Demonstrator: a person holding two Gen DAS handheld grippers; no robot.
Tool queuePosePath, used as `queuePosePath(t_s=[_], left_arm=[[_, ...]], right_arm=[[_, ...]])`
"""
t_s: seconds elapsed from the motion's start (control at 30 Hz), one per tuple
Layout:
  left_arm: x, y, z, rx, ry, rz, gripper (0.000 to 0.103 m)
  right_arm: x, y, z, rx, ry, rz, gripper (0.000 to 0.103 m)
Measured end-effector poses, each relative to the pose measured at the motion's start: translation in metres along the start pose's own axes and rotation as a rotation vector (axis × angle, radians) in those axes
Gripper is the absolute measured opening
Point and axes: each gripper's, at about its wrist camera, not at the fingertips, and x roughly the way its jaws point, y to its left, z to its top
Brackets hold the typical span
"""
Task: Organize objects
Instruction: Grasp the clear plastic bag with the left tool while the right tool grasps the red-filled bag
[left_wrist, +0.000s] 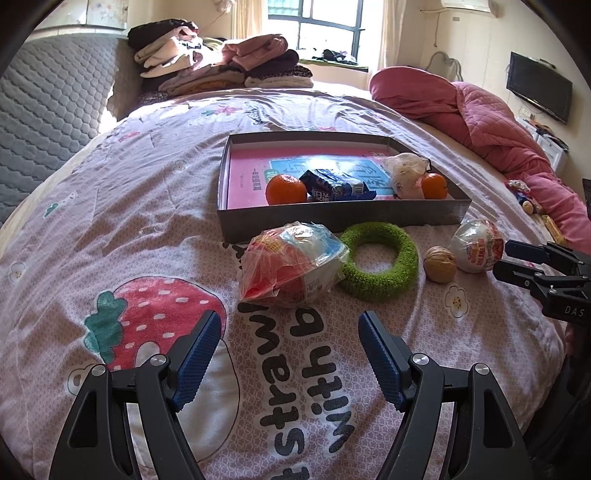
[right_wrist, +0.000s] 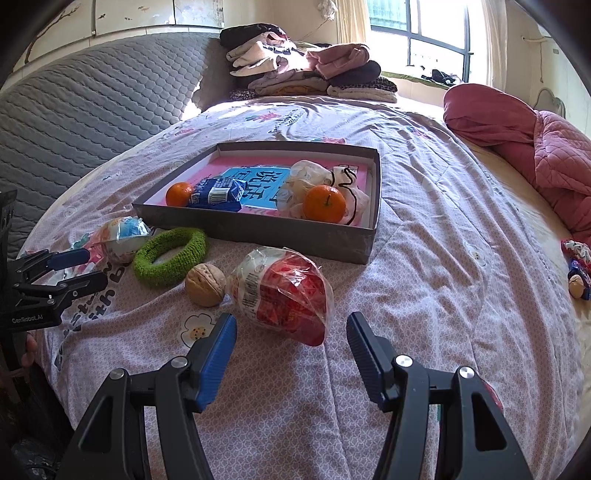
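On the bed (left_wrist: 110, 229), a grey box (right_wrist: 258, 227) holding two oranges (right_wrist: 324, 204), a blue carton (right_wrist: 216, 194) and a white bag (right_wrist: 306, 177). In front of the box: two wrapped balls (right_wrist: 280, 291), a green ring (right_wrist: 170, 256) and a walnut (right_wrist: 205, 284). Left gripper (left_wrist: 290, 341) and right gripper (right_wrist: 291, 343) poised before the box, jaws wide apart and empty, each just short of a wrapped ball.

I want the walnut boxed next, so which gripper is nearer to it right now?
Right. The right gripper hovers open just short of the walnut, slightly to its right; the left gripper sits farther back, beyond the green ring.
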Motion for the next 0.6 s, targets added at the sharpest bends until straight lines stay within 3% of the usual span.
queuePosePath(t_s=[0.6], left_arm=[[0.017,0.006,0.009,0.031,-0.023,0.017,0.078]], right_arm=[[0.007,-0.002,0.001,0.001,-0.010,-0.003,0.061]])
